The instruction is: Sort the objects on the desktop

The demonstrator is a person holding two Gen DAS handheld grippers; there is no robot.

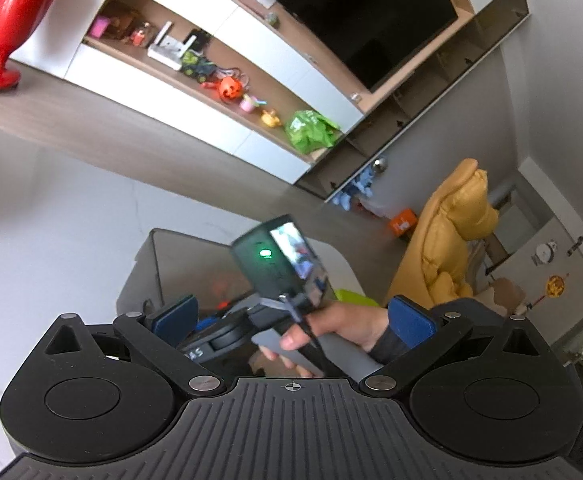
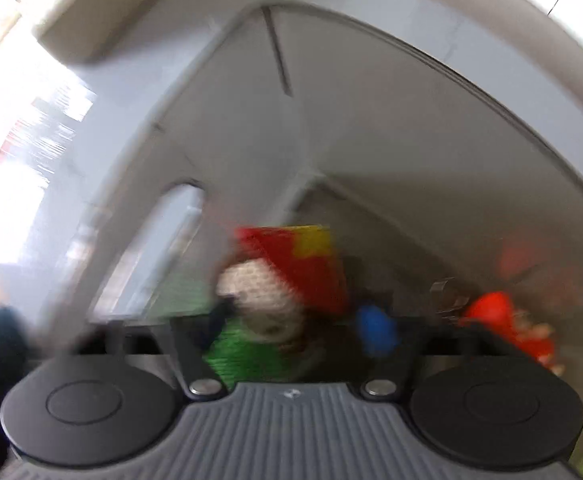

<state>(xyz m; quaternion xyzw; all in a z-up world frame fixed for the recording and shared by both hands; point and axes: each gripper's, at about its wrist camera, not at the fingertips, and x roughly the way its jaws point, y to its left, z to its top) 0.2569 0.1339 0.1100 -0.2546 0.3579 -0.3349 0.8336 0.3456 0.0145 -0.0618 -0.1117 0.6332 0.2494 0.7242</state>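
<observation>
Motion blur smears the right wrist view, which looks down into a grey bin. A multicoloured puzzle cube with red, yellow, white and green faces lies between the fingers of my right gripper. A dark gap separates the right blue pad from the cube. A red toy lies in the bin to the right. In the left wrist view my left gripper stands open and holds nothing. Beyond it a hand holds the right gripper's body over the grey bin.
The bin stands on a white marble-like table. A red vase stands at the far left. A yellow chair is at the right. A wall shelf holds several toys under a dark screen.
</observation>
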